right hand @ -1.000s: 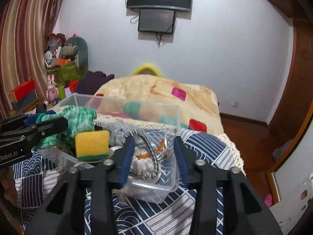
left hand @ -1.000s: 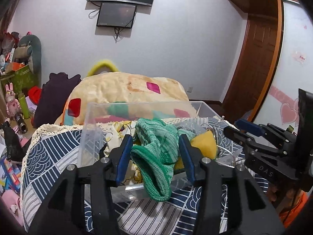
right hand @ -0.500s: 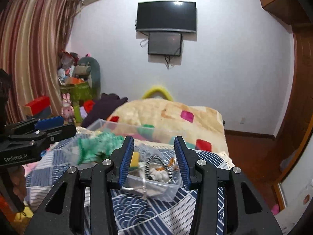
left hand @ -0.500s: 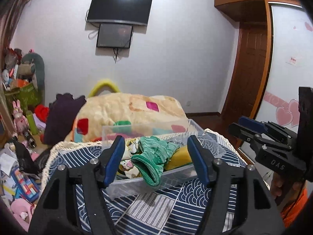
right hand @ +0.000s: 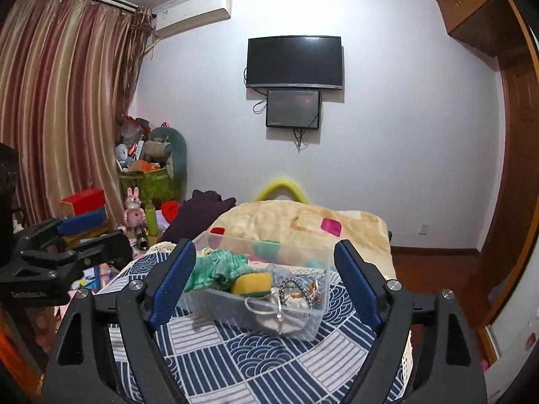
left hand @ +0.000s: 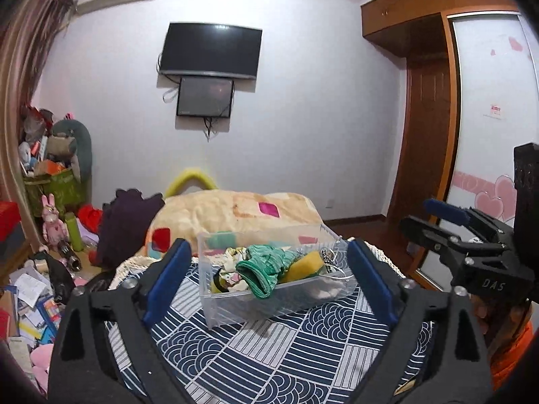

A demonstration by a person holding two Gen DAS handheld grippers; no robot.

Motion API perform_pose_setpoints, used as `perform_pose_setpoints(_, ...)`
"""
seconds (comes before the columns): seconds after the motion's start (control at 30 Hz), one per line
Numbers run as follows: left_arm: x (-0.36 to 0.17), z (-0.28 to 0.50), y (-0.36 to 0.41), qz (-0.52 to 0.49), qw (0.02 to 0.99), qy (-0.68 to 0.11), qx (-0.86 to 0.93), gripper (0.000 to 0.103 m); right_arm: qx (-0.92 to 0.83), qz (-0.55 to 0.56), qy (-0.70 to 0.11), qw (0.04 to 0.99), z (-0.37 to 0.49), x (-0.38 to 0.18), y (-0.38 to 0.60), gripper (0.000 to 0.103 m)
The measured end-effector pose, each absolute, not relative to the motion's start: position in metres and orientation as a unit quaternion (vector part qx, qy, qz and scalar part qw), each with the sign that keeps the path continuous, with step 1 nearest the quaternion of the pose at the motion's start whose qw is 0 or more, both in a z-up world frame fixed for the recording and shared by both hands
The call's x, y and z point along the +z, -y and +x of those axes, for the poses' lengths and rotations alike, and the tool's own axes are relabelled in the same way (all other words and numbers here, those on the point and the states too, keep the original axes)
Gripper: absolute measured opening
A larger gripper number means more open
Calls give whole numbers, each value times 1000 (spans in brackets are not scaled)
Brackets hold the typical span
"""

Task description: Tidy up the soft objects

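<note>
Clear bin [left hand: 235, 306] on patterned cloth [left hand: 289, 346]: green knit [left hand: 266, 266] draped over rim, yellow sponge [left hand: 303, 267] beside. Left gripper [left hand: 269, 279], right gripper [right hand: 266, 279] both spread wide, empty, short of bin.

A green knit cloth [left hand: 266, 267] and yellow sponge [left hand: 303, 266] lie heaped in the clear bin [left hand: 235, 309].

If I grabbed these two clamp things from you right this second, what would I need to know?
Left gripper: open, holding nothing, pulled back from the bin.
Right gripper: open, holding nothing.
The clear plastic bin sits on the blue patterned bedspread. Inside: green knit cloth draped over the front rim, yellow sponge, a floral fabric piece, beaded bracelets.
Done: the soft things visible are in the bin.
Left: maybe tuck the cloth fully in.
</note>
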State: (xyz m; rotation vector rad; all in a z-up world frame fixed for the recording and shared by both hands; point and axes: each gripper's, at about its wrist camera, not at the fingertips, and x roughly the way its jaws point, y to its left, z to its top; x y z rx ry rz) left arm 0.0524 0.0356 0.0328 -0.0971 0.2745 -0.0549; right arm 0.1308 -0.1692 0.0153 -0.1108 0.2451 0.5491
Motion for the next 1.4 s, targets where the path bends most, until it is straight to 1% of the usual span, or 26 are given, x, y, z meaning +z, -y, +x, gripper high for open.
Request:
perform_pose_setpoints(0.2, 31, 37, -33, -51, 990, -129, -32, 100, 276, -34, -123, 952, 123, 5, 177, 88)
perform_pose_setpoints(0.7, 16, 29, -21, -44, 989, -135, -35, 101, 277, -17, -125, 953, 114, -10, 189, 88)
perform_pose_setpoints(1.4, 15, 27, -20, -45, 989, -133, -34, 102, 282, -16, -122, 951, 106, -9, 190, 88)
